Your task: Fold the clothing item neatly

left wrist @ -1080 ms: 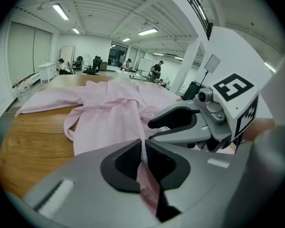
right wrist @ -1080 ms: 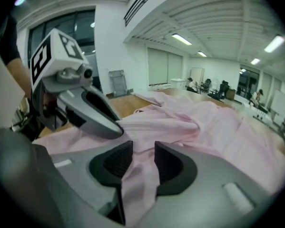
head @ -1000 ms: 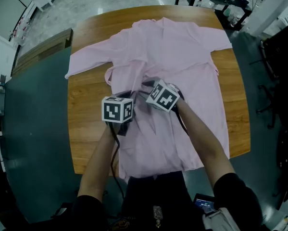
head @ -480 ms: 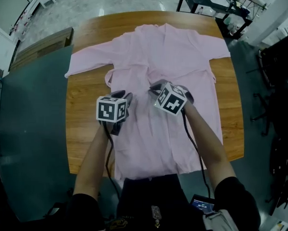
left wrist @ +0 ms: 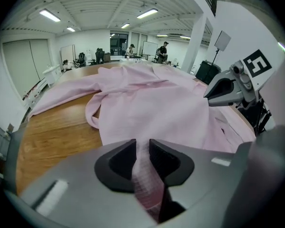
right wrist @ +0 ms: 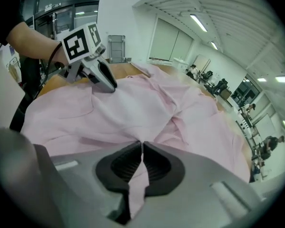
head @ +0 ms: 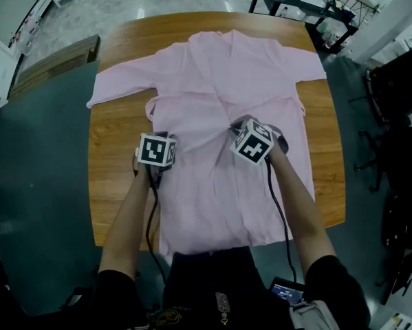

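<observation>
Work item: the pink robe (head: 226,95) lies spread front-up on the wooden surface (head: 116,150); collar toward the far edge, one short sleeve out to each side, hem reaching the near edge in front of the person.

Arm pose: both forearms extend forward from the near edge over the lower half of the robe; the left forearm (head: 126,218) runs along the robe's left border, the right forearm (head: 298,212) along its right part; both tools point steeply down at the cloth at about waist level, well apart from each other.

Left tool (left wrist: 142,148): positioned at the robe's left edge, just below the folded loop of cloth that juts out there; its jaws have just been closing, and a thick gathered fold of the pink fabric fills the narrow gap between the pads, which pinch it.

Right tool (right wrist: 142,148): positioned on the front panel, right of the centre overlap; its jaws have just closed and now stand almost together, pinching a thin ridge of pink fabric that rises between the ribbed pads.
</observation>
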The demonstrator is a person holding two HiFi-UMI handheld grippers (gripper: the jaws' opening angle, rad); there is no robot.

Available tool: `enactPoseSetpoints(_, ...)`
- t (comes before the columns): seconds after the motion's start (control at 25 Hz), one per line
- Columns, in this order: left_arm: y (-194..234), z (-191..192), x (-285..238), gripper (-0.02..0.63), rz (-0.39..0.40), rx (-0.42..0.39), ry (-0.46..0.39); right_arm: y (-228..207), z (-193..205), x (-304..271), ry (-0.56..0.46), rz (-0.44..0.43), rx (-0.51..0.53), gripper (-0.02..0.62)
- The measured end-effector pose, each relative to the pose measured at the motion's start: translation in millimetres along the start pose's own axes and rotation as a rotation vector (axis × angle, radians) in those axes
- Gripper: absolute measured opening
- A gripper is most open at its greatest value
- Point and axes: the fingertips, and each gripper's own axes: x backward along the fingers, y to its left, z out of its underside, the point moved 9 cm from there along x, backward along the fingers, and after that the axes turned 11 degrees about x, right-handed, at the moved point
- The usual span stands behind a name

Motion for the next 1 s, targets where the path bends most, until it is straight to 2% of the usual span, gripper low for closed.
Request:
enactPoseSetpoints(0.24, 5.9, -3.1, 4.9, 0.095, -0.013, 0.009, -0.018, 0.9, 9.1, -21.6, 0.005, -0.006, -0.064, 0.015)
enactPoseSetpoints(0.4, 0.9, -6.4, 24.9, 0.097, 0.025, -0.004, -0.056, 5.5, 7.4, -9.2, -0.033, 0.017, -0.106, 0.031)
enactPoseSetpoints(0.56, -16.2, -8.4, 50.8, 0.097, 0.066, -0.07, -0.101, 12.8, 2.5, 18.9, -0.041, 0.067, -0.123, 0.048)
enactPoseSetpoints(0.72, -38.4, 4.2, 67.7, 0.097, 0.139, -0.157, -0.1, 35.7, 5.4, 47.6, -0.051, 0.111, -0.138, 0.049)
enactPoseSetpoints(0.8, -47.6, 16.0, 68.0, 0.097, 0.161, -0.196, -0.077, 55.4, 4.2, 54.2, -0.091, 0.067, -0.147, 0.049)
enactPoseSetpoints(0.88, -53.8, 31.6, 66.0, 0.097, 0.163, -0.215, -0.044, 80.8, -0.3, 51.6, -0.117, -0.021, -0.131, 0.049)
enactPoseSetpoints(1.0, -59.1, 55.2, 64.6, 0.095, 0.166, -0.208, -0.016, 114.4, -8.2, 38.3, -0.127, -0.123, -0.092, 0.049)
